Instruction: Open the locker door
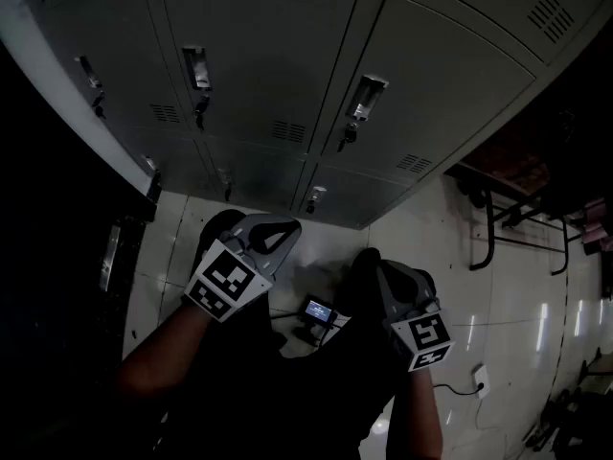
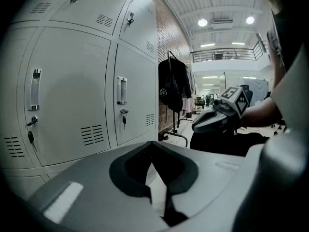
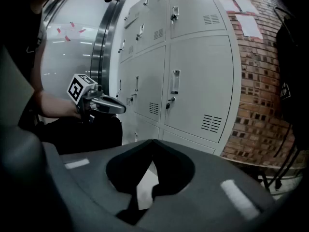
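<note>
Left tongs [image 2: 152, 144] and right tongs [image 3: 153, 141] are both pressed together with nothing between them, held low and side by side over the tiled floor [image 1: 517, 305]. Ahead of them, and well clear of both, stands a bank of grey lockers [image 1: 278, 56]. Every door in view is shut, each with a recessed handle [image 1: 365, 97] and a key [image 2: 123, 121] hanging in the lock below.
</note>
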A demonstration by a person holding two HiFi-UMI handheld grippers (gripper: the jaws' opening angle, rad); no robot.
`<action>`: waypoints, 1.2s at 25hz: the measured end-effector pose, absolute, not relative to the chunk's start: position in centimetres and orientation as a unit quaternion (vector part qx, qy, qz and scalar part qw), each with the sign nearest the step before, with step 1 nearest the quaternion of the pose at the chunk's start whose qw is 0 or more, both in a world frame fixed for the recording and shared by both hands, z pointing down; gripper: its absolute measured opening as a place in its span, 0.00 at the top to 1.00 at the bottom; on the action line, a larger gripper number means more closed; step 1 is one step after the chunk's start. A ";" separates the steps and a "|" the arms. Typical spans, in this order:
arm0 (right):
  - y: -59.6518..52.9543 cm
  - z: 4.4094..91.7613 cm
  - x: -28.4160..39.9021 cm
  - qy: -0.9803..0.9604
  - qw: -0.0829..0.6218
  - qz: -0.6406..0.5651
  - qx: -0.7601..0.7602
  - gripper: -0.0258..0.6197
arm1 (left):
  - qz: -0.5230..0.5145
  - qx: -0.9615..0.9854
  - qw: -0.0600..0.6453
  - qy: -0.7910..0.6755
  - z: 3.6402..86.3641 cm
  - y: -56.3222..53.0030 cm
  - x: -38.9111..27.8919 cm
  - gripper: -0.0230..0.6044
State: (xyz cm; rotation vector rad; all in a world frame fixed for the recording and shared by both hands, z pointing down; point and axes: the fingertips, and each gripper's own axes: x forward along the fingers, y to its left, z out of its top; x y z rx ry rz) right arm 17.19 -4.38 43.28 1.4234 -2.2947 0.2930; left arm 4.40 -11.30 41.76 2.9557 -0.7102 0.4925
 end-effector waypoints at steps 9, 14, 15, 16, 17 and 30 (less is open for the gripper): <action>-10.9 44.6 14.8 -0.811 0.287 0.056 0.507 0.96 | 0.148 0.962 0.035 -0.227 41.4 -11.2 4.1 0.94; -15.7 43.9 14.4 -0.785 0.331 -0.010 0.524 0.96 | 0.142 0.963 0.039 -0.228 41.3 -11.1 3.8 0.94; -16.7 43.5 14.4 -0.776 0.342 -0.031 0.529 0.95 | 0.141 0.963 0.039 -0.227 41.3 -11.1 3.7 0.94; -17.8 43.0 14.5 -0.767 0.352 -0.051 0.534 0.90 | 0.139 0.963 0.039 -0.227 41.2 -11.1 3.7 0.94; -18.8 42.5 14.6 -0.757 0.361 -0.069 0.540 0.86 | 0.139 0.963 0.040 -0.227 41.2 -11.2 3.7 0.94; -26.2 39.7 12.4 -0.628 0.502 -0.299 0.513 0.86 | 0.137 0.963 0.041 -0.227 41.2 -11.3 3.6 0.94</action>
